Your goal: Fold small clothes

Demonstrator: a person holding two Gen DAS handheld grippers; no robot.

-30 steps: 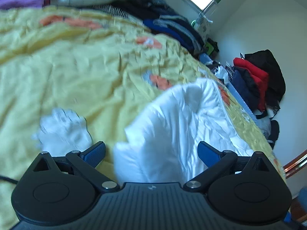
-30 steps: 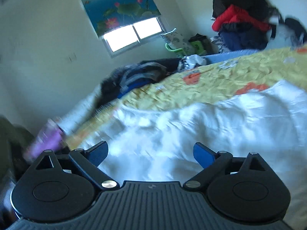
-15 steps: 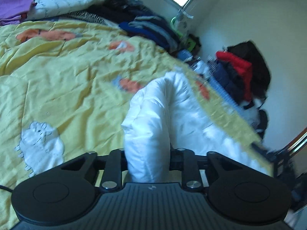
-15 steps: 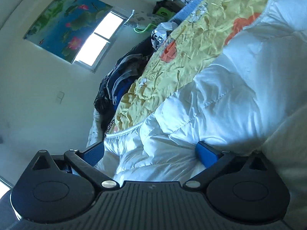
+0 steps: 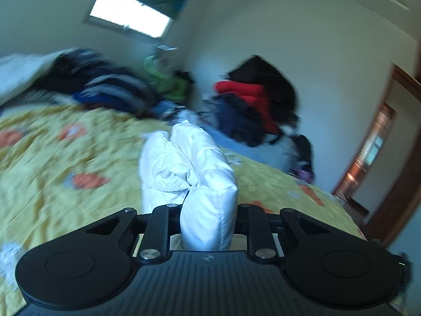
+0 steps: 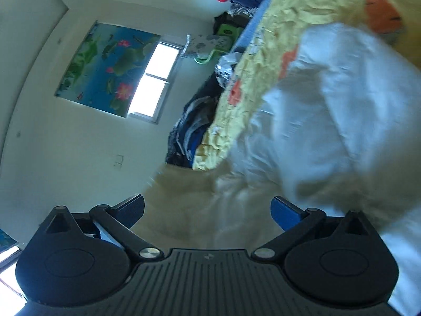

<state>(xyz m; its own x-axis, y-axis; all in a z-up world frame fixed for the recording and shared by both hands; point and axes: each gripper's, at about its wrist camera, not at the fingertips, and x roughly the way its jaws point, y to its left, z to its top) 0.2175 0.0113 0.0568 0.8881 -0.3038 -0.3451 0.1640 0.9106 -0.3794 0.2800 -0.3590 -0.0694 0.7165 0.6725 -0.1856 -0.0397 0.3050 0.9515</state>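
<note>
Left gripper now clamped on white jacket, lifted off bed

yellow bedspread seemingly bare, clothes heap behind

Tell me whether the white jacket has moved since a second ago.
Yes. The left gripper has pinched the white jacket and lifted it off the yellow bedspread.

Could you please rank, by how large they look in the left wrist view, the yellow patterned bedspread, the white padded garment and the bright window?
1. Yellow patterned bedspread, by far the largest.
2. White padded garment, though its nearness to the camera inflates it.
3. Bright window, smallest, but it is far away.
</note>
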